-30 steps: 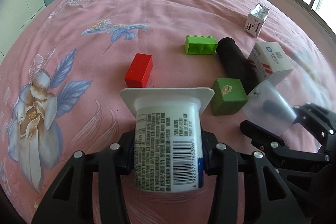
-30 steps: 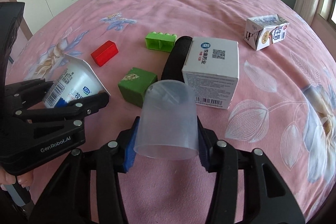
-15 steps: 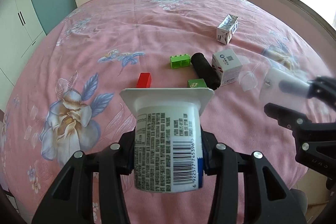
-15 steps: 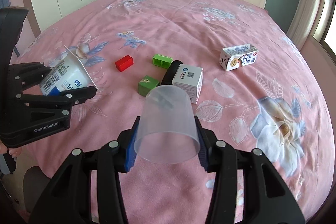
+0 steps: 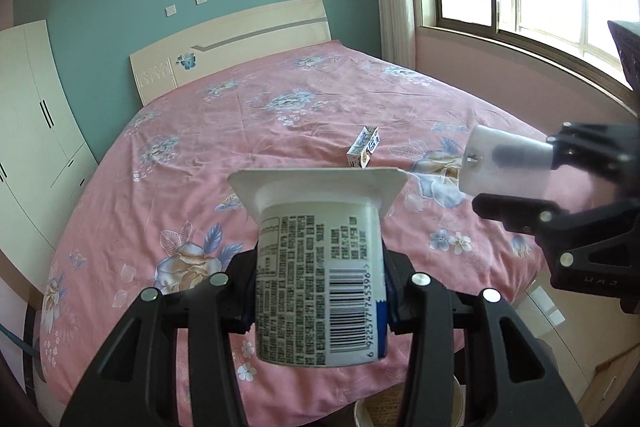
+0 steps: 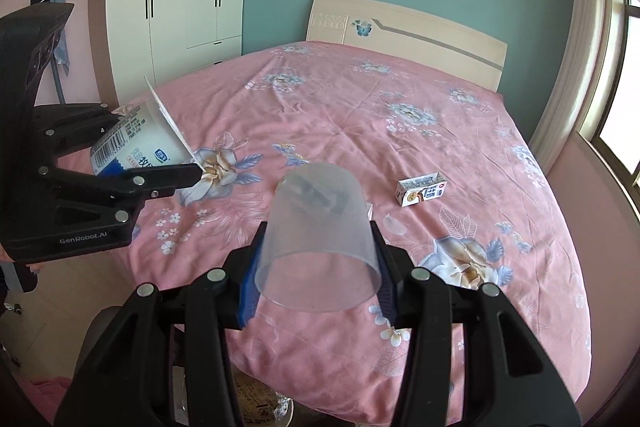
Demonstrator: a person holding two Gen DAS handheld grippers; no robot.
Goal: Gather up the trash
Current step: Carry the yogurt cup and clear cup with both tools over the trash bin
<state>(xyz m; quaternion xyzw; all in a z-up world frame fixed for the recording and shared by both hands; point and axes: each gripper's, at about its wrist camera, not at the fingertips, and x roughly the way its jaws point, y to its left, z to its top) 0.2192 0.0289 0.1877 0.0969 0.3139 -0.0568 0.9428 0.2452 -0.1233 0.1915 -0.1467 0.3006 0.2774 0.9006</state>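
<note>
1. Holding one piece of trash in each hand, we had the left gripper clamped on a white yogurt cup, its jaws pressing the cup's two sides and its flanged mouth pointing away from us.
2. We had the right gripper closed on a clear plastic cup, its base pointing away and its open mouth toward us.
3. Both cups hung in the air above the foot edge of the bed, the yogurt cup to the left of the clear one.
4. Below the foot edge we could see the rim of a paper-lined container, directly under the left jaws and nearer that hand; we judged it the likely drop point, though little of it showed.
5. One milk carton lay on its side toward the bed's right edge, well beyond both jaws, with its long axis running roughly across.
</note>
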